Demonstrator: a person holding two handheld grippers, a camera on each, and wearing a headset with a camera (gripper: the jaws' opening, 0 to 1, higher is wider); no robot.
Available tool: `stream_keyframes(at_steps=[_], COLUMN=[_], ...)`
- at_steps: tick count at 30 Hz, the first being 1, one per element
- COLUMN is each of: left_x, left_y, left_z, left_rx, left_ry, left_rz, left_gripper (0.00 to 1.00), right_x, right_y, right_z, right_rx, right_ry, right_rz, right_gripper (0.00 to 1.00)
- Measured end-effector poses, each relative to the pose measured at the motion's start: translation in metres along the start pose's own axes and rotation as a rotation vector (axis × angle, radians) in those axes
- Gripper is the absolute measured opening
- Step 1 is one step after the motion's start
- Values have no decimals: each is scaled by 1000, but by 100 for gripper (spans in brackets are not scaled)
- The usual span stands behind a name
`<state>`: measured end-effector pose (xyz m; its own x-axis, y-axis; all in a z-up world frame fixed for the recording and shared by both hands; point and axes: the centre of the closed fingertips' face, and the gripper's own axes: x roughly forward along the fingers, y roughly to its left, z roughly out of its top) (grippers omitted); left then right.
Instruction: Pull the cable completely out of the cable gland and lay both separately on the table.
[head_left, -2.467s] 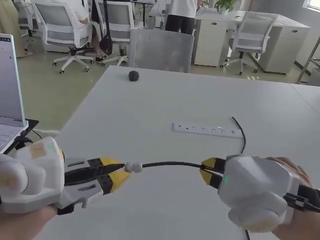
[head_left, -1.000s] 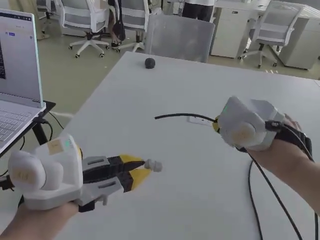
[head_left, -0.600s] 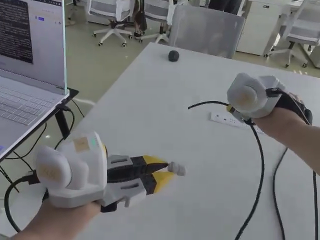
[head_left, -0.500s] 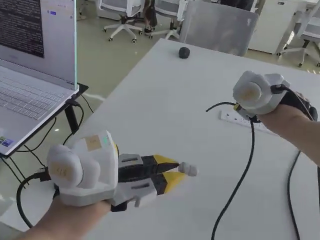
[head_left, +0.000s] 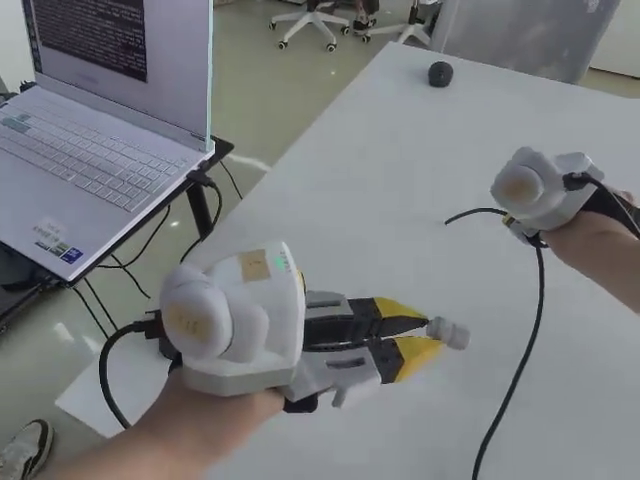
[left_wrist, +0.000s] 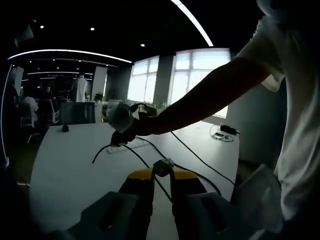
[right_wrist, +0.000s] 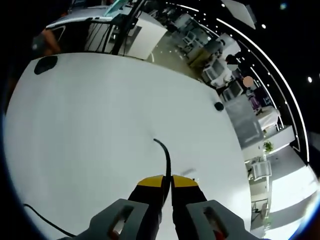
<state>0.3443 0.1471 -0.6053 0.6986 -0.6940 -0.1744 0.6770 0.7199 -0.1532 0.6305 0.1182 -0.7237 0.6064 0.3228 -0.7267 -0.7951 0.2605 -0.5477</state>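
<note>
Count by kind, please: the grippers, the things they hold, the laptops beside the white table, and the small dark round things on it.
grippers: 2, the left gripper and the right gripper
cable gland, held by the left gripper: 1
cable, held by the right gripper: 1
laptop: 1
dark round thing: 1
total: 6

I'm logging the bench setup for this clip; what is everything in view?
cable gland: one, whitish, at the tips of the left tongs, above the table
cable: one, black, free of the gland, trailing down from the right tongs
table: one, white
small round object: one, dark, far end of the table
laptop: one, silver, open, on a stand beside the table
left tongs: yellow and black, shut on the gland
right tongs: yellow and black, shut on the cable
</note>
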Motion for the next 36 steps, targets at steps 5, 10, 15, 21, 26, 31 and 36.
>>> stream_keyframes(at_steps=[5, 10, 15, 21, 26, 31, 36], left_x=[5, 12, 15, 18, 22, 25, 24], left_y=[-1, -4, -7, -13, -22, -33, -35], left_z=[0, -1, -1, -1, -11, -34, -43], left_rx=[7, 14, 22, 28, 22, 9, 13], left_ry=[4, 10, 14, 9, 9, 48, 70], left_rz=[-15, -28, -41, -53, -84, -123, -145], left_gripper=[13, 13, 13, 13, 13, 13, 13], right_x=[8, 8, 2, -28, -73, -113, -154], right_y=[2, -1, -11, -10, 10, 42, 89], right_z=[-10, -17, -17, -12, -25, -43, -47], right_rx=[-33, 4, 16, 8, -11, 57, 110], right_ry=[27, 25, 3, -70, -130, -187, -300], right_rz=[7, 13, -4, -37, -50, -32, 55], right_gripper=[0, 1, 8, 1, 0, 0, 0])
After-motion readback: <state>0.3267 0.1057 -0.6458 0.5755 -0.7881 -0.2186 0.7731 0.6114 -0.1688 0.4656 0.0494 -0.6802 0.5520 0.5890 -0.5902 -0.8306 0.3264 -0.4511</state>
